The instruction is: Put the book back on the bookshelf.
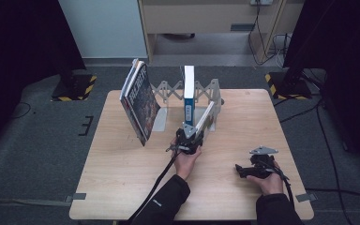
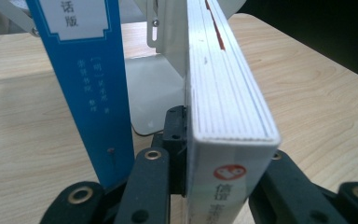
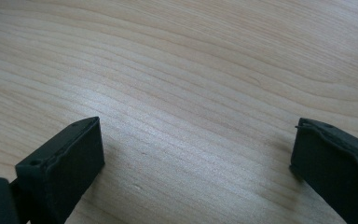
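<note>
Gripping the white book [image 2: 223, 116] across its thickness at the spine end, the left gripper [image 1: 188, 138] held it tilted against the metal bookend [image 1: 214, 108] near the tabletop's [image 1: 243, 126] far edge; it looked stiff, weighty, slick-covered. The right gripper [image 3: 196, 154] rested unclenched, empty, near the front right corner.

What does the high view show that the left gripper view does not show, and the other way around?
High view alone: the dark-covered books leaning at the rack's left end, and the right gripper resting on the table.

Left gripper view alone: the red mark and print on the white book, and the jaws clamped on its sides.

Both: the blue-spined book standing upright, the white book, the metal rack and the wooden table.
</note>
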`<state>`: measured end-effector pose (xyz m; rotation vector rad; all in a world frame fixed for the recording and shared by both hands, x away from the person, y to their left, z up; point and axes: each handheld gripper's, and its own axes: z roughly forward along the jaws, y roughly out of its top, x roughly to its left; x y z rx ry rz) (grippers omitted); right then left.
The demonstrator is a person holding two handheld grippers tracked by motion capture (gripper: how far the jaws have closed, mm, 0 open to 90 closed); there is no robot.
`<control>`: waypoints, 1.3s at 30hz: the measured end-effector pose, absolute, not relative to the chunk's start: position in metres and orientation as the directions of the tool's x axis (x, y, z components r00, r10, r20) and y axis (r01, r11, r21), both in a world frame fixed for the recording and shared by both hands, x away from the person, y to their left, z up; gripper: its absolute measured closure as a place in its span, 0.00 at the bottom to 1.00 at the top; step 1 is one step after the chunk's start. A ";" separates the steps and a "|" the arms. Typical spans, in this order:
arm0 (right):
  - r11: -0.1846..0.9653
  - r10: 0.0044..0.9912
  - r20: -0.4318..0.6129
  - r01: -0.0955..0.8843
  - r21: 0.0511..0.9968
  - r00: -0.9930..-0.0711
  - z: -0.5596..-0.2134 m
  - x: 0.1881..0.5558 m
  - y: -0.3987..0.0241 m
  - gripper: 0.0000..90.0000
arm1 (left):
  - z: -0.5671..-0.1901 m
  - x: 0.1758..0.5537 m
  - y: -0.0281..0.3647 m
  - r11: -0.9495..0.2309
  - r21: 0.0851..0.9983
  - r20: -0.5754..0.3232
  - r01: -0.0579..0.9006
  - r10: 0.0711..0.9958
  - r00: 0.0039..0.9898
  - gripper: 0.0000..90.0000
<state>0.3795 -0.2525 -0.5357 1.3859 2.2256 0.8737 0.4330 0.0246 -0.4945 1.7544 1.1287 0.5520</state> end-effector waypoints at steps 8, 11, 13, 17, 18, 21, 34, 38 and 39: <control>0.324 0.896 0.005 0.659 0.679 -0.445 -0.536 0.380 -0.253 0.03 | -0.495 0.432 0.033 -0.127 0.893 -0.114 0.432 0.864 0.490 0.70; 0.324 0.896 0.005 0.659 0.679 -0.444 -0.536 0.380 -0.253 0.03 | -0.491 0.423 0.042 -0.116 0.897 -0.128 0.427 0.856 0.502 0.71; 0.323 0.896 0.005 0.659 0.679 -0.444 -0.536 0.379 -0.253 0.03 | -0.489 0.417 0.048 -0.111 0.899 -0.134 0.423 0.851 0.507 0.74; 0.323 0.896 0.005 0.659 0.679 -0.445 -0.536 0.379 -0.252 0.03 | -0.486 0.413 0.050 -0.105 0.898 -0.143 0.428 0.849 0.508 0.80; 0.322 0.895 0.008 0.659 0.679 -0.445 -0.536 0.379 -0.252 0.03 | -0.486 0.413 0.050 -0.105 0.895 -0.146 0.433 0.850 0.507 0.80; 0.322 0.895 0.010 0.659 0.679 -0.447 -0.536 0.379 -0.252 0.03 | -0.485 0.414 0.046 -0.096 0.899 -0.150 0.428 0.851 0.504 0.81; 0.329 0.890 0.005 0.651 0.684 -0.455 -0.537 0.380 -0.252 0.03 | -0.484 0.434 0.024 -0.110 0.898 -0.147 0.425 0.837 0.527 0.76; 0.330 0.889 0.005 0.650 0.684 -0.457 -0.537 0.380 -0.252 0.03 | -0.482 0.441 0.019 -0.137 0.894 -0.127 0.426 0.836 0.533 0.75; 0.330 0.889 0.005 0.650 0.684 -0.458 -0.537 0.380 -0.252 0.03 | -0.482 0.443 0.018 -0.140 0.894 -0.123 0.426 0.837 0.534 0.74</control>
